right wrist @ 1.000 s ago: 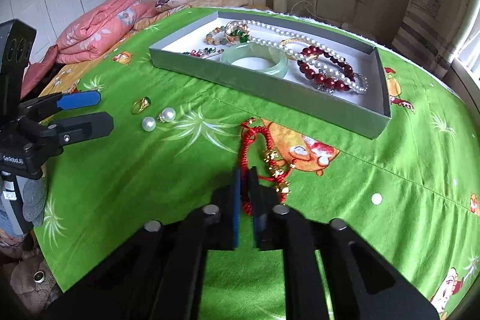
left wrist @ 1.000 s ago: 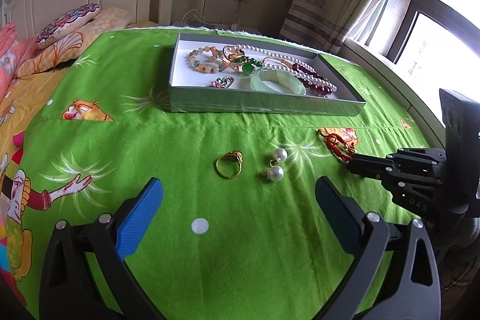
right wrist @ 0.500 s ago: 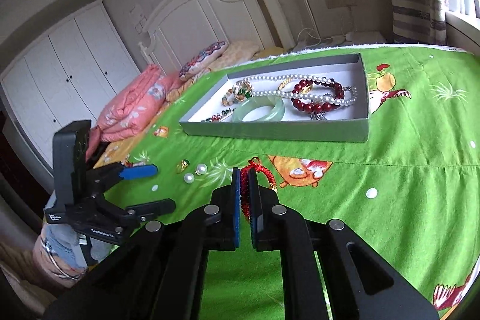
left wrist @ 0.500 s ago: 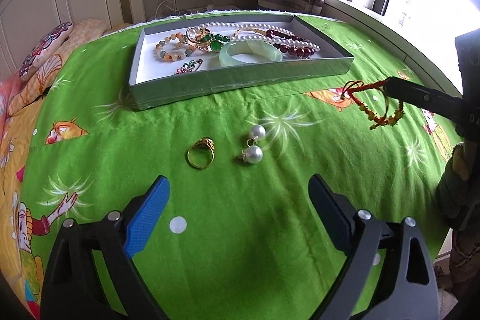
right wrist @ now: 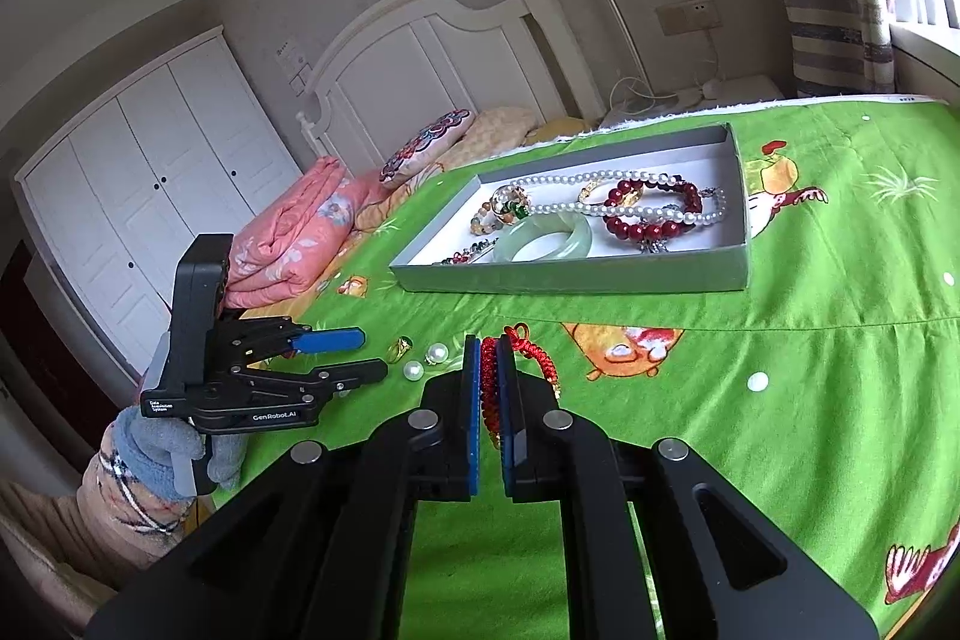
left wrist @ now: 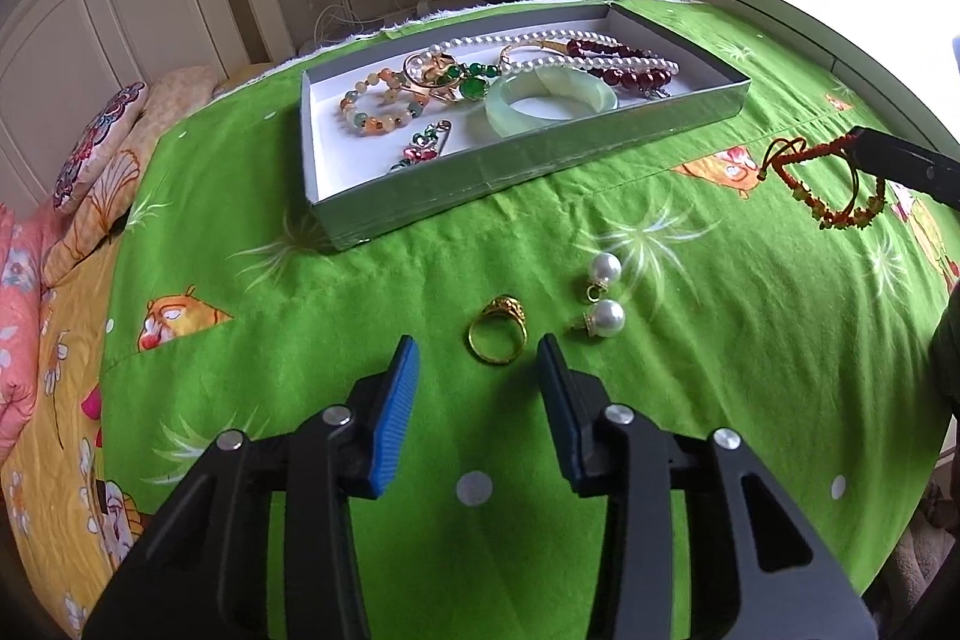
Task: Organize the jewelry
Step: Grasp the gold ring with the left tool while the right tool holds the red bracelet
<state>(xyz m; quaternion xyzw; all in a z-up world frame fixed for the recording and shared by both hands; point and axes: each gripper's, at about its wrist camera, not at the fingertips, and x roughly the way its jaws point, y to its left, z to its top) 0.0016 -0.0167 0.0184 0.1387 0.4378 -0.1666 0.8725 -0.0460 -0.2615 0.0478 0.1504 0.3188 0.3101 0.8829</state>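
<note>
A grey jewelry box (left wrist: 528, 160) (right wrist: 570, 277) lies on the green bedspread, holding a jade bangle (left wrist: 549, 103), pearl necklace, red bead bracelet and other pieces. My right gripper (right wrist: 489, 358) is shut on a red corded bracelet (right wrist: 531, 349), held in the air right of the box; the bracelet hangs from its tip in the left wrist view (left wrist: 822, 187). My left gripper (left wrist: 477, 358) is open, its fingers either side of a gold ring (left wrist: 498, 331) on the cloth. Two pearl earrings (left wrist: 603, 295) lie just right of the ring.
Pillows (left wrist: 96, 148) and a folded pink quilt (right wrist: 294, 232) lie at the head of the bed by the white headboard. A window and curtain are on the right. The bed's edge curves away near the right gripper.
The left gripper has narrowed and moved forward until its fingers flank the gold ring. The right gripper has lifted the red bracelet higher off the cloth.
</note>
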